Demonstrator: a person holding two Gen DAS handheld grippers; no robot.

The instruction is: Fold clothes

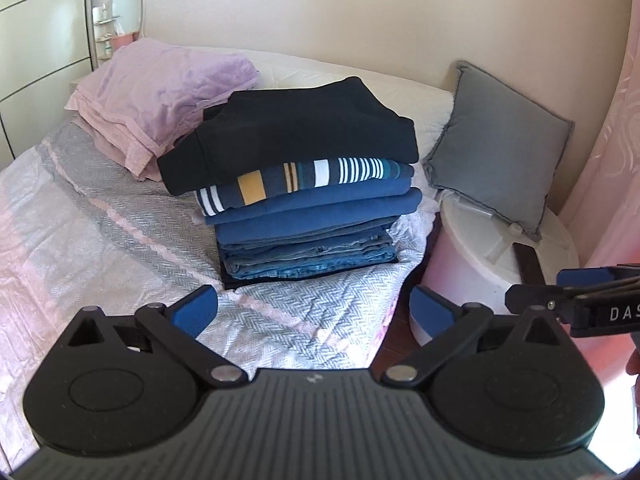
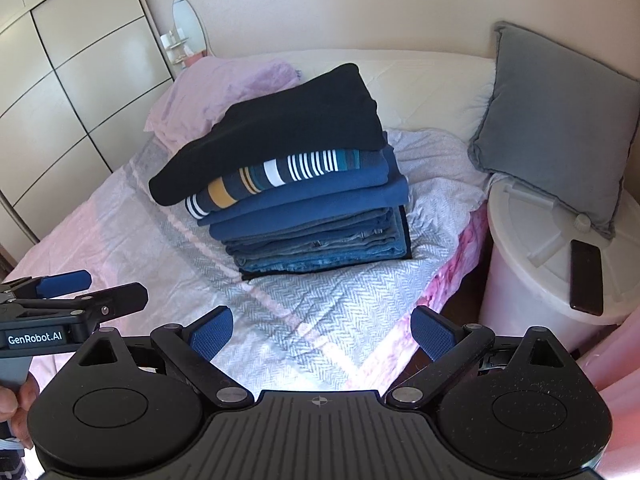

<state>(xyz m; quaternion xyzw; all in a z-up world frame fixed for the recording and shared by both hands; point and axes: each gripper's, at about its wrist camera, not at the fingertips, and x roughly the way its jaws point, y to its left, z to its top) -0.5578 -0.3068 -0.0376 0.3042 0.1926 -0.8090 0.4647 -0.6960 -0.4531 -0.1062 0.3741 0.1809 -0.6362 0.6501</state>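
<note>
Stack of folded clothes at 12 o'clock from both wrist views, resting on the bed. The left gripper and right gripper both hang short of it, jaws spread apart and holding nothing.

Risk, as a judgement: the black top garment overhangs the layers below toward 9 o'clock, so a push or a one-sided pinch there could slide it off or tip the pile. The stack also sits near the bed edge at 3 o'clock, beside the white bin; a shove that way might spill it to the floor.

Materials: the top garment is a smooth, matte knit; beneath it lie a striped knit, plain blue jersey layers and coarser denim, all in flat rectangular folds. The bedspread shows a herringbone weave. A soft grey cushion leans at 2 o'clock; crumpled lilac pillows lie at 10 o'clock.
</note>
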